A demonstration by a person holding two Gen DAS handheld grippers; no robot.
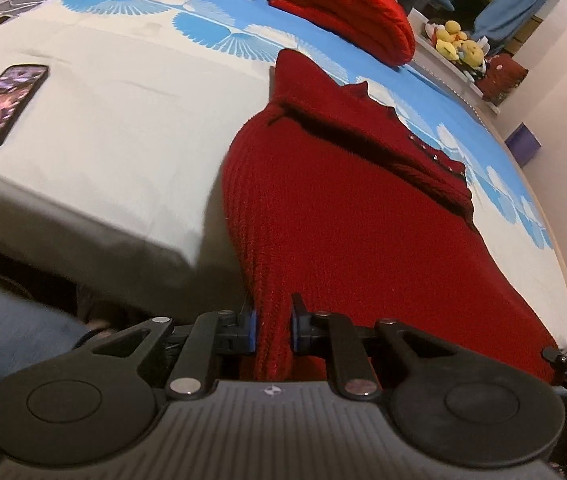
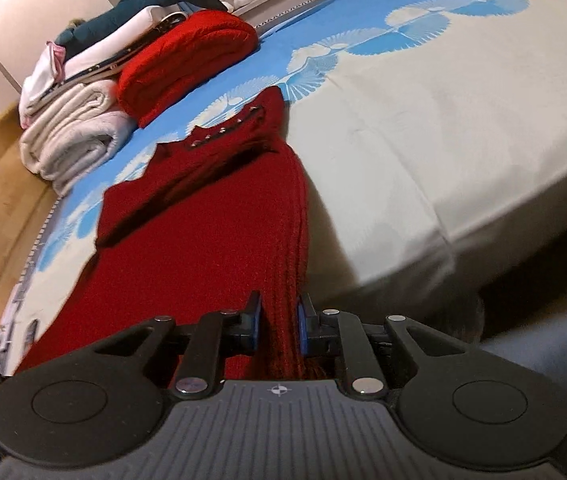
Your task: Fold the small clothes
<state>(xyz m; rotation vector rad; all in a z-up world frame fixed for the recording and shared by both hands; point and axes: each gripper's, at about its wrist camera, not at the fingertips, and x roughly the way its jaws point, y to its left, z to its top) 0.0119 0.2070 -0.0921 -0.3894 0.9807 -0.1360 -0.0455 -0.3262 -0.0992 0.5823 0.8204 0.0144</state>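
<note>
— Both grippers are clenched on the red knit sweater: left gripper on one hem corner, right gripper on the other.

— And the sweater itself?

— Stretched from the bed's near edge up toward the folded red blanket, collar end resting on the sheet.

— Risk?

— Loose knit might slip from either pinch, or uneven pulling could skew the fold.

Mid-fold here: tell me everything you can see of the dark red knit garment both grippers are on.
The dark red knit garment is ribbed, with a row of small metal studs near its far end. It lies lengthwise on the bedsheet, far part flat, near hem bunched. The left hand-held gripper and right hand-held gripper each pinch a hem corner between blue pads.
</note>
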